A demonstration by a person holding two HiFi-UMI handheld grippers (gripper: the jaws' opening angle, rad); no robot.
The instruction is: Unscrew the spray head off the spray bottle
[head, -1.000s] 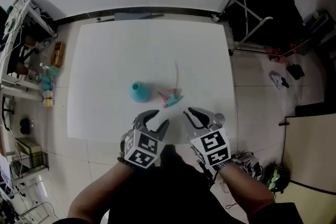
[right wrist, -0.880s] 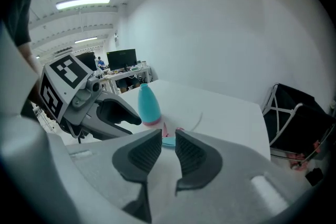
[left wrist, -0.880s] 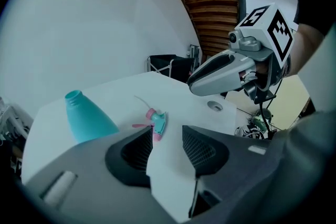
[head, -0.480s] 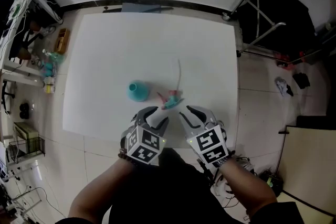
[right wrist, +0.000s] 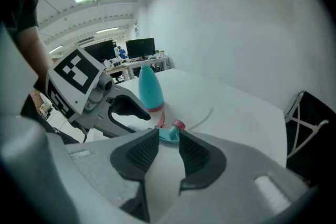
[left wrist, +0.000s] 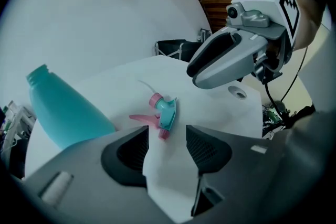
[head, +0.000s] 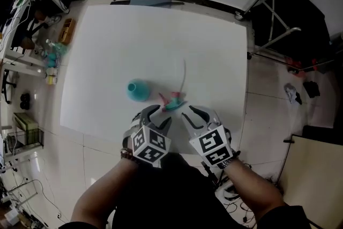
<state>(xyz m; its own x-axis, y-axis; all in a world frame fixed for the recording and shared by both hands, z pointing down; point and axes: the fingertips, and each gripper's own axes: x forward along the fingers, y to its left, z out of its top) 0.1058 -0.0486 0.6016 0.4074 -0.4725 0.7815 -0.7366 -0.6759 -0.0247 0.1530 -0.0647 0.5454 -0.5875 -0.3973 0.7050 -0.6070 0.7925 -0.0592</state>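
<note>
A teal spray bottle [head: 138, 90] stands upright on the white table [head: 134, 35], its threaded neck bare. The teal and pink spray head [head: 172, 100] lies on its side just right of it, with its thin tube running away from me. My left gripper [head: 155, 117] hovers near the table's front edge, just short of the spray head [left wrist: 164, 113] and right of the bottle [left wrist: 63, 110]. My right gripper [head: 197, 115] hangs beside it, also facing the spray head [right wrist: 170, 132]. Both pairs of jaws have just been opening, and nothing is between them.
A black folding stand [head: 278, 13] is off the table's right side, and cluttered shelves [head: 32, 19] stand to the left. A small round fitting [left wrist: 239, 93] sits in the tabletop near the right gripper [left wrist: 236, 55]. The left gripper [right wrist: 113, 107] is close beside the right one.
Both grippers have sunk toward the table and edged nearer the spray head, and their jaws stand a little wider. The bottle and spray head have not moved.
</note>
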